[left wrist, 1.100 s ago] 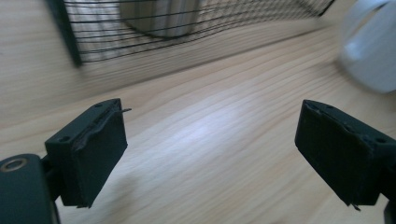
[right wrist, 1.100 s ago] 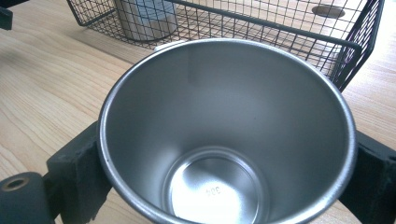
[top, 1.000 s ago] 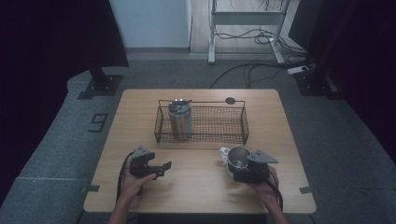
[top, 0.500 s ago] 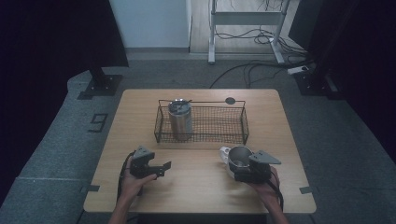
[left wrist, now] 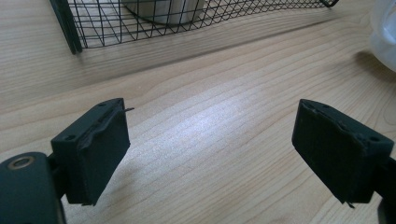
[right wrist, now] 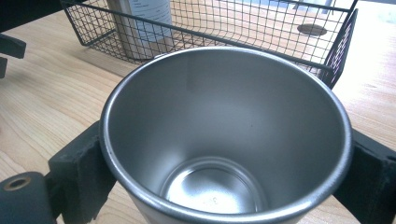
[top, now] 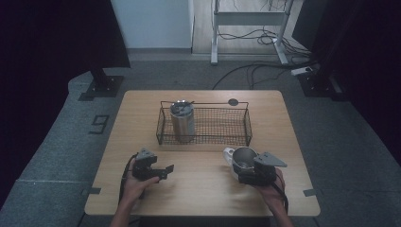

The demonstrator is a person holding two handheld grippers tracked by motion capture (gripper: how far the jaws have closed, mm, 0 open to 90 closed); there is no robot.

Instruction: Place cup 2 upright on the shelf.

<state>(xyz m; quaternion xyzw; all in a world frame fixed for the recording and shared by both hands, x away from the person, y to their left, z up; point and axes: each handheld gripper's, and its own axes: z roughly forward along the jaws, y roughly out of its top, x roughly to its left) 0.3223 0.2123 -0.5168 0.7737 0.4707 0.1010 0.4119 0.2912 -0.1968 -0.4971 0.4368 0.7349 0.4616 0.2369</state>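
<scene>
Nothing measurable has moved since a second ago: both your hands and both tools sit where they were on the near half of the wooden table. Your right gripper has its jaws closed against opposite sides of a steel cup, upright and empty, mouth open toward the camera in the right gripper view; it sits on or just above the tabletop near the front right, and contact cannot be told. A white handle-like part shows at the cup's left side in the high view. Your left gripper rests low over the table at front left, jaws spread wide with bare wood between them, holding nothing. Beyond both, the black wire basket stands mid-table, with a lidded metal tumbler upright in its left end.
</scene>
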